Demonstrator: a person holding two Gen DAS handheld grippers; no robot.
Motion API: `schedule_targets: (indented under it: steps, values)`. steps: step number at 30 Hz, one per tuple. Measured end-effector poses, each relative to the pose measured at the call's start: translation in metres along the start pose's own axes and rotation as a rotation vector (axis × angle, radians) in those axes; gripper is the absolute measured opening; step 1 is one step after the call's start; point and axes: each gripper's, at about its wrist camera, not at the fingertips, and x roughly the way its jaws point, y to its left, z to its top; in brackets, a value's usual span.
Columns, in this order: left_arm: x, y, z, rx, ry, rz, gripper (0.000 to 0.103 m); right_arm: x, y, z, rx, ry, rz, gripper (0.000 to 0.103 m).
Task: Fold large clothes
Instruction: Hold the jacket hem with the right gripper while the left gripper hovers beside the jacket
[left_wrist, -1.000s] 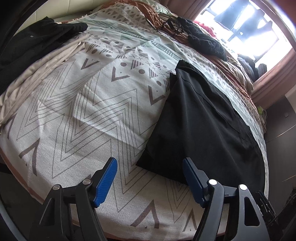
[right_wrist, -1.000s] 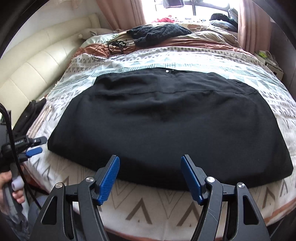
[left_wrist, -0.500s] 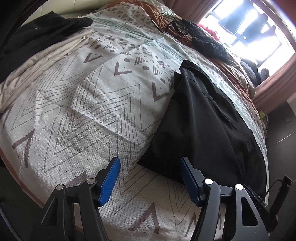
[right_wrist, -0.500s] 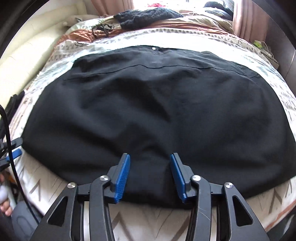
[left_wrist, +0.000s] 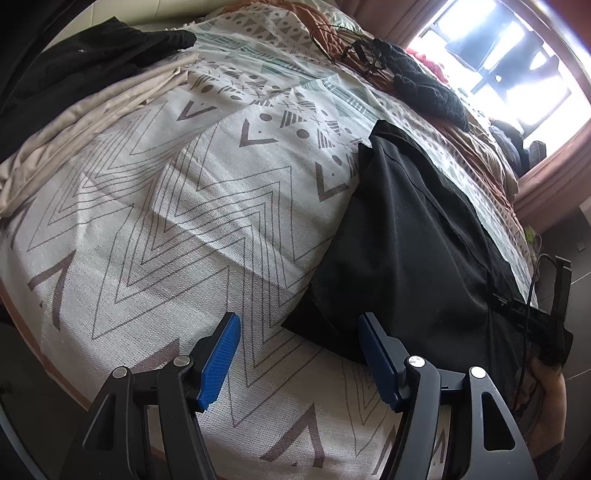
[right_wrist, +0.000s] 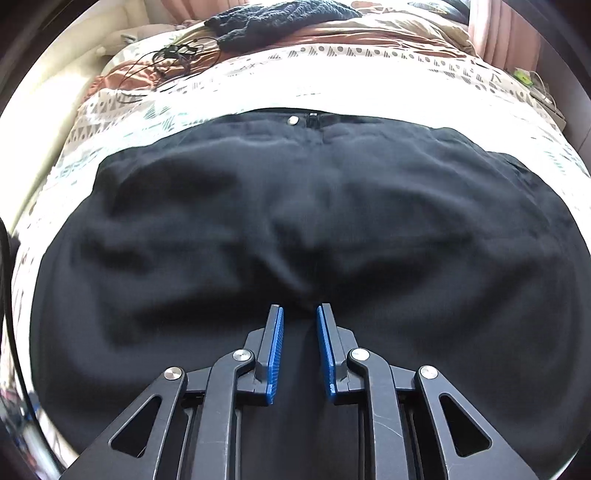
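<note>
A large black garment (right_wrist: 314, 221) with a button at its far waistband lies spread flat on the patterned bedspread (left_wrist: 166, 206). My right gripper (right_wrist: 300, 314) is pressed onto the garment's near edge, its blue pads narrowed to a small gap with black cloth bunched between them. My left gripper (left_wrist: 297, 325) is open over the bedspread, its right finger (left_wrist: 373, 347) touching the garment's near left corner (left_wrist: 306, 325). The garment also shows in the left wrist view (left_wrist: 406, 240), running away to the right.
A folded beige cloth (left_wrist: 92, 122) and a black garment (left_wrist: 74, 70) lie at the far left. A dark knit item (right_wrist: 280, 18) and tangled cables (right_wrist: 177, 55) lie at the head of the bed. A window (left_wrist: 498, 55) is beyond.
My right gripper has moved forward onto the garment's near edge and its jaws have closed from wide open to a narrow gap. My left gripper has edged closer to the garment's corner.
</note>
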Motion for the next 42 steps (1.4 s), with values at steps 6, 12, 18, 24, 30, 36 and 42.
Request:
schedule_targets:
  steps: [6,12,18,24,30,36,42]
  values:
    - [0.003,0.002,0.006,-0.021,0.014,-0.006,0.067,0.021,-0.005,0.037,0.011,0.004,0.002,0.016]
    - [0.006,-0.001,0.015,-0.097,0.076,-0.074,0.067,0.039,-0.01,0.068,0.017,0.0,0.008,0.013]
    - [0.011,-0.004,0.014,-0.166,0.134,-0.131,0.067,0.05,-0.014,0.087,0.001,-0.011,0.003,0.01]
    - [0.008,-0.003,0.011,-0.185,0.148,-0.143,0.067,0.046,-0.026,0.09,0.048,-0.025,0.077,0.01]
    - [0.001,0.012,0.006,-0.26,0.16,-0.175,0.067,0.0,-0.034,0.076,0.105,-0.109,0.149,0.015]
    - [0.001,0.015,0.002,-0.317,0.176,-0.198,0.067,-0.038,-0.039,0.054,0.098,-0.155,0.196,0.015]
    - [0.012,0.011,0.005,-0.365,0.175,-0.21,0.067,-0.053,-0.047,0.032,0.156,-0.16,0.269,0.015]
